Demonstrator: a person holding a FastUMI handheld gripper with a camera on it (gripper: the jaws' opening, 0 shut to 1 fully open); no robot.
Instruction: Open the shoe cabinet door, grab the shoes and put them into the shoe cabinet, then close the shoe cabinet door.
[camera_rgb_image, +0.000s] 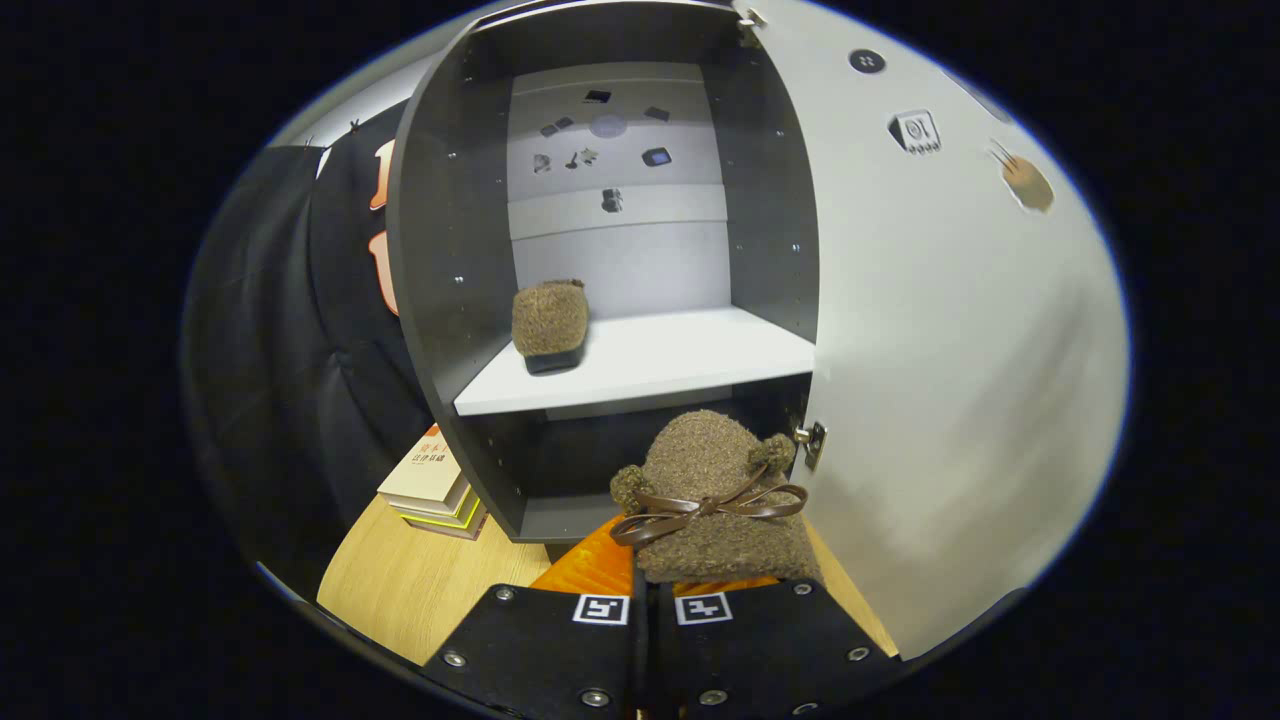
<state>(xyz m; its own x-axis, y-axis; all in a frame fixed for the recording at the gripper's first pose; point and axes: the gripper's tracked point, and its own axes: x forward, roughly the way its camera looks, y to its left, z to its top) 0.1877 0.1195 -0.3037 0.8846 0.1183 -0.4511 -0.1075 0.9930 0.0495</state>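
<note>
Wood floor (420, 590) under cabinet (450, 250), door (950, 350) open. My gripper (652, 600) closed, clamping second shoe (715, 500). White shelf (680, 355) straight ahead, above shoe; first shoe (550, 320) on shelf's left end.

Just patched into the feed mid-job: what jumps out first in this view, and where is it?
The fuzzy brown shoe with a ribbon bow stands out first, held in the gripper, whose fingers are shut on it, just in front of the open shoe cabinet. A matching brown shoe already sits on the left part of the white shelf inside. The cabinet door is swung wide open to the right.
</note>
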